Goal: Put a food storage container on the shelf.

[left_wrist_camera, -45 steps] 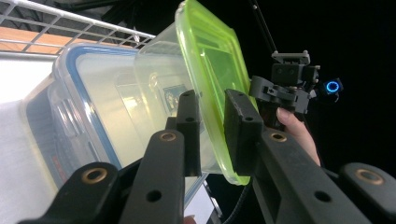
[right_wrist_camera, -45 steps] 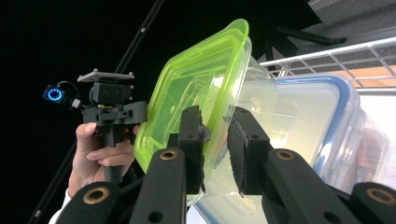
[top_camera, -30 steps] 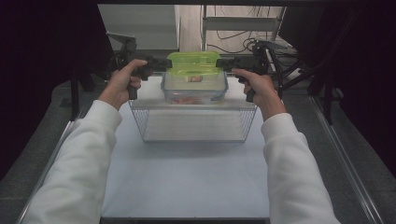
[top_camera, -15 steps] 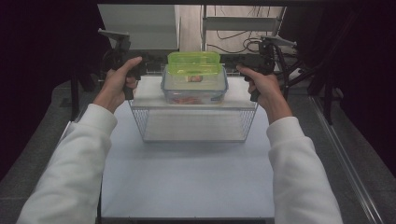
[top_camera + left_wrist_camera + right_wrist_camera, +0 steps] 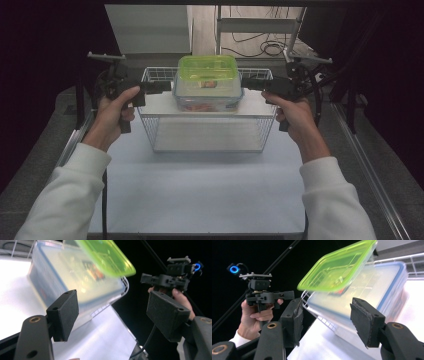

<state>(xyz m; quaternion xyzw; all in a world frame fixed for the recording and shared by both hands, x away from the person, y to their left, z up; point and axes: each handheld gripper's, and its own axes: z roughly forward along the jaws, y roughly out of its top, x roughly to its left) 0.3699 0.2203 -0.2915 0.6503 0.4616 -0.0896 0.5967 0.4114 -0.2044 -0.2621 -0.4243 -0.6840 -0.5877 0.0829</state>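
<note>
Both tongs [image 5: 167,86] [image 5: 250,84] gape empty beside green-lidded clear container [image 5: 207,82], just opened.

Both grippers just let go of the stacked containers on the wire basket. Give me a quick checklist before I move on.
1. Left gripper off the stack: ok, jaws have just been opening, nothing between them, a gap to the clear container.
2. Right gripper off the stack: ok, jaws have just been opening, nothing between them.
3. Clear container seated on the white board across the wire basket: ok.
4. Green container resting on the clear container's lid: ok, centred in the high view.
5. Clear container's lid latched: cannot tell.
6. Cables clear of the basket: ok.
</note>
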